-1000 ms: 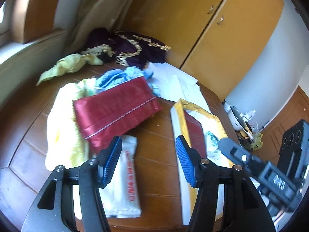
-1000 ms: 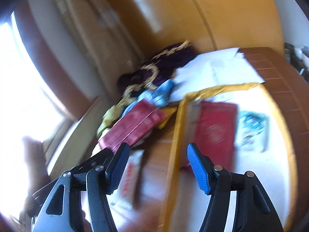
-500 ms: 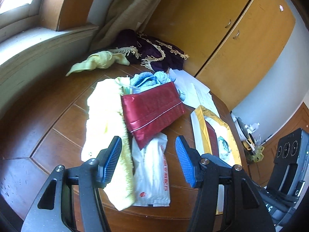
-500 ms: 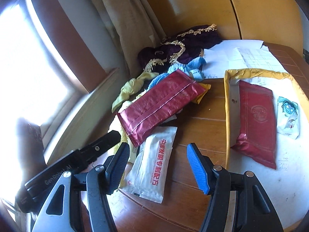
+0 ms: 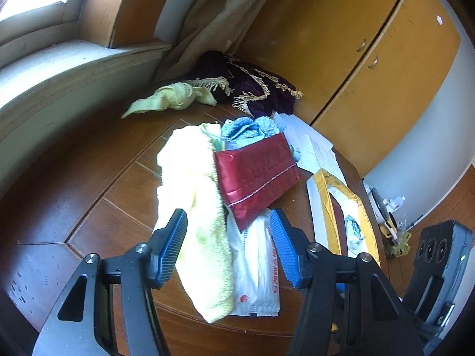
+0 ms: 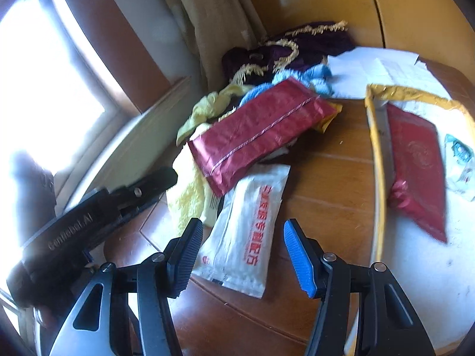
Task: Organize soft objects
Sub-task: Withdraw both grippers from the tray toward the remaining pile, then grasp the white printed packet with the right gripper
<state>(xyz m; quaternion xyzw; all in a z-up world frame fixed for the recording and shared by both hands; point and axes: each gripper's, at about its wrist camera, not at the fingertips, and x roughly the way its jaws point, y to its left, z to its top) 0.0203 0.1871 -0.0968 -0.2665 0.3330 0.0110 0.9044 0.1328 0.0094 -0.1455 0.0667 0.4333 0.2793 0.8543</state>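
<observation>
Left tongs and right tongs, both spread wide and empty, hover over a wooden desk. A fluffy yellow towel lies beside a glossy white wipes packet with red print. A shiny red foil packet overlaps both and partly hides a blue knitted cloth. A second red packet rests in a gold-rimmed white tray, cut off at right. Fringed dark velvet sits behind.
</observation>
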